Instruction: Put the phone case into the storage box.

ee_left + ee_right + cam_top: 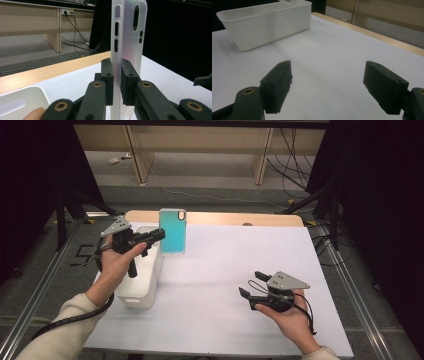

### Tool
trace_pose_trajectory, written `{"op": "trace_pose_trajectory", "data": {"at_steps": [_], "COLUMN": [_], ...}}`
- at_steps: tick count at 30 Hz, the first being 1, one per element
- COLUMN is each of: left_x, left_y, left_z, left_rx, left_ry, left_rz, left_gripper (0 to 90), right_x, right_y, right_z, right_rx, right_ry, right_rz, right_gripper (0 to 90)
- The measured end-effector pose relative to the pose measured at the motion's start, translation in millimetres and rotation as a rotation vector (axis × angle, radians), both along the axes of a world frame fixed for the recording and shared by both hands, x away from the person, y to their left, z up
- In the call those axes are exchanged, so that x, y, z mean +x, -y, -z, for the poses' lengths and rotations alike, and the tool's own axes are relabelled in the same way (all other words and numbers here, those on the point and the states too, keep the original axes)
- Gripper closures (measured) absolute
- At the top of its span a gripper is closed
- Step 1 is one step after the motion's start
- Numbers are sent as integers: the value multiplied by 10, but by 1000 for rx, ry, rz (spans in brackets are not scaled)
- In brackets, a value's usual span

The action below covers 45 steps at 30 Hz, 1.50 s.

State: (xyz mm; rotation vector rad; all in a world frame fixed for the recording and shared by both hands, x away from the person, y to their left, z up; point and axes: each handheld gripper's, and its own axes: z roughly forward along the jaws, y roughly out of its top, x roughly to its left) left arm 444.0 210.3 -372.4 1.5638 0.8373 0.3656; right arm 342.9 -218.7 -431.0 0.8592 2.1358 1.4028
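Note:
A phone case (173, 230), teal inside with a pale translucent rim, is held upright above the table's far left part. My left gripper (161, 235) is shut on its left edge. In the left gripper view the case (127, 27) stands edge-on, frosted white, with button slots and a camera cutout, and the two black pads (107, 80) pinch it from both sides. My right gripper (252, 285) hovers low over the table at the front right, open, nothing between its jaws. The right gripper view shows the same gripper (328, 85) spread wide over bare white tabletop.
A white plastic bin (141, 270) stands at the table's left, under my left hand; it shows too in the right gripper view (267, 22). The white table (240, 260) has a wooden far edge (225, 218). Cables and desk legs lie on the floor beyond.

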Motion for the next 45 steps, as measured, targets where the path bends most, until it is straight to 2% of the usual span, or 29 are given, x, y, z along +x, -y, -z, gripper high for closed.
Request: {"op": "trace_pose_trajectory", "data": {"at_steps": [9,10,13,16,27,45], "left_x": [21,24,32,44,76,144], "left_y": [-45,-52,-68,-80,-122,-226], "left_z": [-5,-8,-16,-21,-35,-32], "left_rx": [-2,2,-1,-1,6,8], "left_ry": [0,1,3,3,5,10], "left_rz": [-9,-10,-15,-17,-24,-43], "left_gripper": [823,823,823,823,823,823], "right_x": [-11,-19,-8,-16,-20,-17], "right_y": [-15,-18,-11,-4,-6,1], "right_z": [2,2,11,5,2,15], "right_rx": [15,18,9,5,10,0], "right_ry": [-2,-20,9,-5,-13,-6], "right_rz": [6,5,6,4,2,3], "right_gripper": [240,240,240,240,240,240]}}
